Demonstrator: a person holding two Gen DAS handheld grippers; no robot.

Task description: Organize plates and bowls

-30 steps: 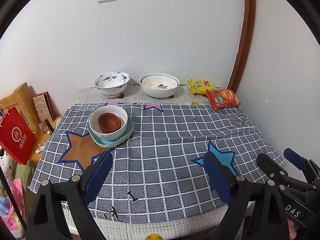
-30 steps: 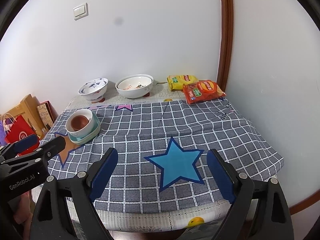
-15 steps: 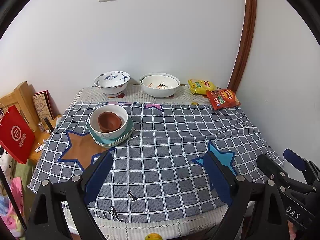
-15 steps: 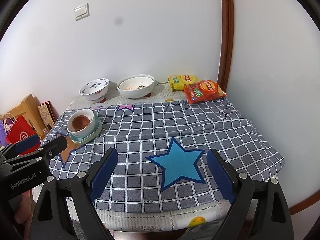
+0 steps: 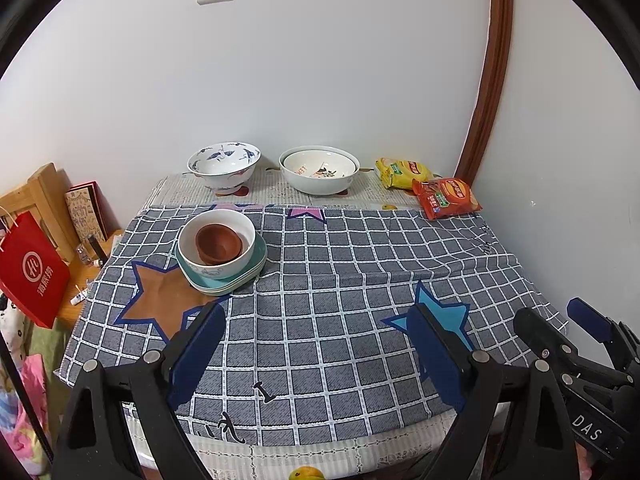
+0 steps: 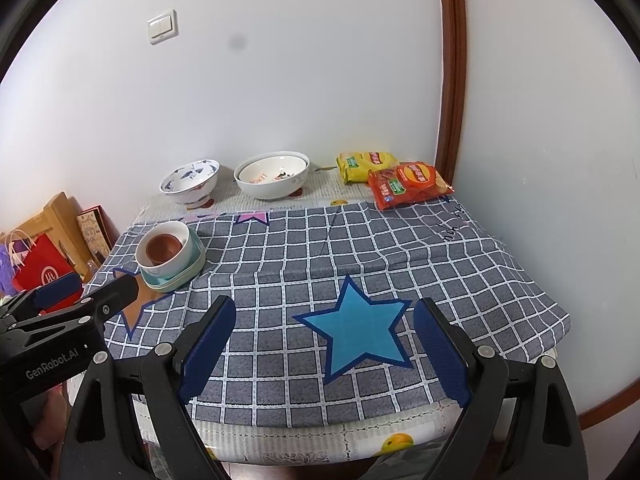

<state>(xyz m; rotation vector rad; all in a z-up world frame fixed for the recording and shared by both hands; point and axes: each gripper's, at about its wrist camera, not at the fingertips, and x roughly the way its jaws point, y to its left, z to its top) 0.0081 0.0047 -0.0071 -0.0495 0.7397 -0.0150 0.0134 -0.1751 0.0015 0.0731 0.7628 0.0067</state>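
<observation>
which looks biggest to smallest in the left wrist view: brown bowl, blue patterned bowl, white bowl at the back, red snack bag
1. white bowl at the back
2. blue patterned bowl
3. red snack bag
4. brown bowl

The last two look close in size, and the brown bowl sits nearer the camera, so that order is unsure.

Grey checked cloth with stars, brown bowl inside white bowl
</observation>
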